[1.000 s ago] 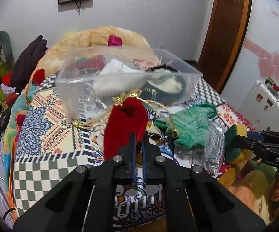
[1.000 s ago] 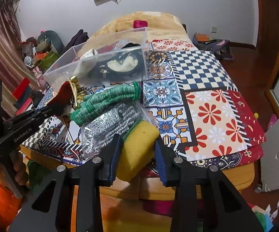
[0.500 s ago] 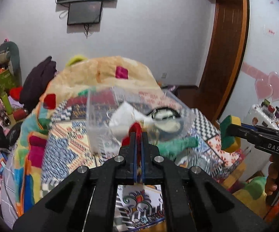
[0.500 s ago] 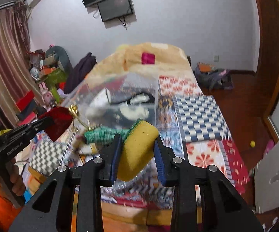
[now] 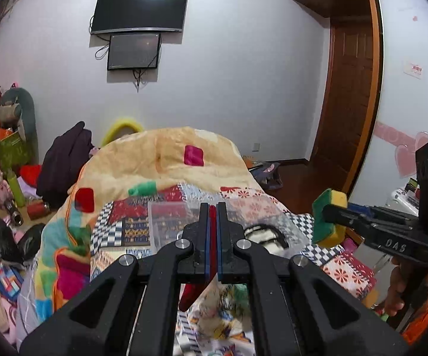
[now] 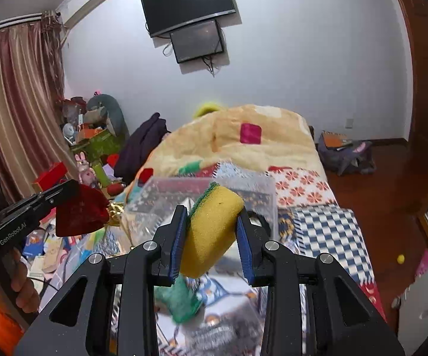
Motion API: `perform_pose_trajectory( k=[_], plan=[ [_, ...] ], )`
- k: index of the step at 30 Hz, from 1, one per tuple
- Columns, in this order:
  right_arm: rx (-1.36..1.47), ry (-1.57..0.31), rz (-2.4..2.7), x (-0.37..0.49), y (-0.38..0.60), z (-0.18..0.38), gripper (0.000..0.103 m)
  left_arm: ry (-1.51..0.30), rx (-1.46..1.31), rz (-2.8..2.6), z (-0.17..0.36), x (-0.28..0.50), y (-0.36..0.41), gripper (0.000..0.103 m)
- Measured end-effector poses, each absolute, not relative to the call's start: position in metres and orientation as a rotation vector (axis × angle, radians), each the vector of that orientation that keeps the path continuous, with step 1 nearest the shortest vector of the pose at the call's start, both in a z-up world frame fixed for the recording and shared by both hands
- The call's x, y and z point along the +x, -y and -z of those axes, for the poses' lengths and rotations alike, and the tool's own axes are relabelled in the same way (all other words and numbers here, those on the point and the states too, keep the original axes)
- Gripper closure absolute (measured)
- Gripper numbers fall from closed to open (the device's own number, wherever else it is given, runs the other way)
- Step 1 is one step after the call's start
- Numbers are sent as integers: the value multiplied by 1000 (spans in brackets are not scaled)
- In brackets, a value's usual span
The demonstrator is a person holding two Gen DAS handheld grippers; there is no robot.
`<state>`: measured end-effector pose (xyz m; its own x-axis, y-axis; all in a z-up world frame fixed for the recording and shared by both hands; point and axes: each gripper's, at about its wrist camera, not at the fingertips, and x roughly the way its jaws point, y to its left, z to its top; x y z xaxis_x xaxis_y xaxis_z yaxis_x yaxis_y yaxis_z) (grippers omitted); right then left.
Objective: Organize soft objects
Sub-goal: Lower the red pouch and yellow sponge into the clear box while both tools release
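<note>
- Here the left gripper [image 5: 213,222] is pinching a red velvet pouch [image 6: 80,215]; its jaws are pressed nearly together with only a thin red strip of fabric showing between them, and the rest of the pouch is hanging below and to the side of the fingers.
- A bit of gold trim [image 6: 115,210] is showing at the pouch's far edge in the right wrist view.
- The right gripper [image 6: 212,237] is clamping a yellow sponge [image 6: 211,231] with a green scouring layer; the sponge is sitting tilted between the blue pads, its green face turned up and to the left.
- Both grippers are being held in the air above the bed [image 5: 347,270], with the sponge off to the right of the pouch.
- A clear plastic bin [image 6: 261,190] is resting on the patterned bedspread just beyond both grippers; it is blurred, so its contents are hard to make out.
- A green knitted item [image 6: 181,299] is lying on the bedspread under the right gripper, blurred as well.
- A yellow patchwork quilt [image 5: 160,160] is heaped behind the bin.
</note>
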<state>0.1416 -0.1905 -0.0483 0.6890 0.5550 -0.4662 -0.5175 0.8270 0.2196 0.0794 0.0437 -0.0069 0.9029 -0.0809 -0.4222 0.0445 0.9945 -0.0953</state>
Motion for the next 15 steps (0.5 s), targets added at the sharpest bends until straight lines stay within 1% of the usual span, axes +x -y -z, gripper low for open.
perform_pose_trajectory(
  k=[7, 11, 15],
  plan=[
    [58, -568, -602, 171, 171, 52, 73, -449, -48, 9, 12, 122, -43, 101],
    [42, -614, -603, 189, 160, 62, 73, -498, -32, -22, 29, 152, -45, 101],
    [20, -680, -605, 205, 151, 79, 73, -583, -43, -16, 56, 177, -50, 101]
  ],
)
